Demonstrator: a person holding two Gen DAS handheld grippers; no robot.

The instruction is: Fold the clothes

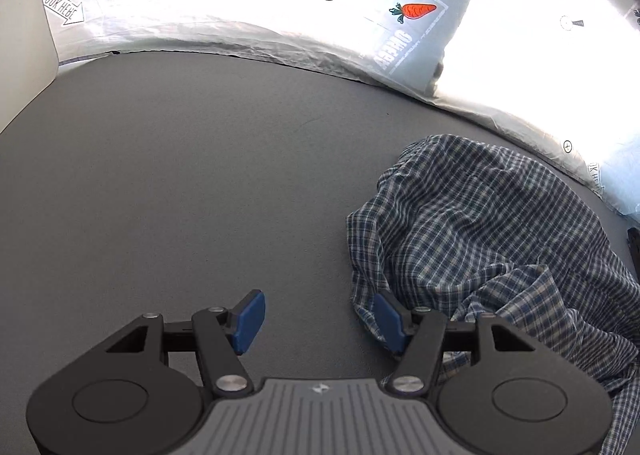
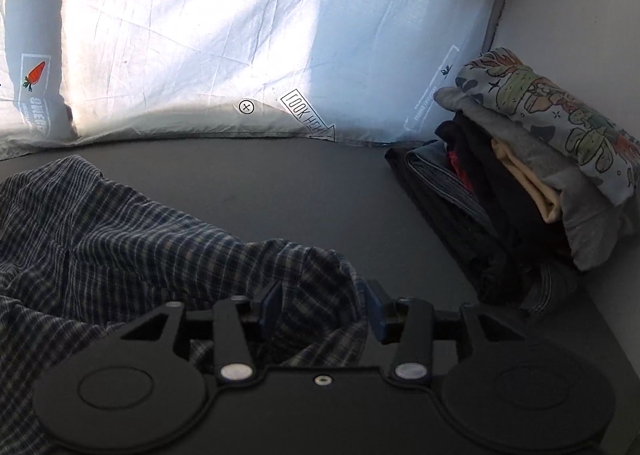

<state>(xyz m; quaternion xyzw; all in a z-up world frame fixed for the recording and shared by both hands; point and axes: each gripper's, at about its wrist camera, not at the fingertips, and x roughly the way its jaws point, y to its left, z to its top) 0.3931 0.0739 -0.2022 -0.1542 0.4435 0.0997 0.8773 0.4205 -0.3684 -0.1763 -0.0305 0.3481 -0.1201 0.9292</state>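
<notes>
Lying crumpled: plaid shirt (image 1: 480, 239) – blue-and-white check, heaped on the grey table (image 1: 180, 195), near the white printed sheet (image 1: 248, 7)
Left gripper (image 1: 318, 321): jaws spread wide, nothing between them; right blue pad (image 1: 390, 321) touches the shirt's edge, left pad over bare table
Right gripper (image 2: 320, 313): jaws apart with a bunched fold of the shirt (image 2: 132, 239) between the pads – whether they pinch it, I cannot tell
Folded pile (image 2: 532, 175): stacked garments at the right, cactus-print piece (image 2: 560, 111) on top, well apart from the shirt
</notes>
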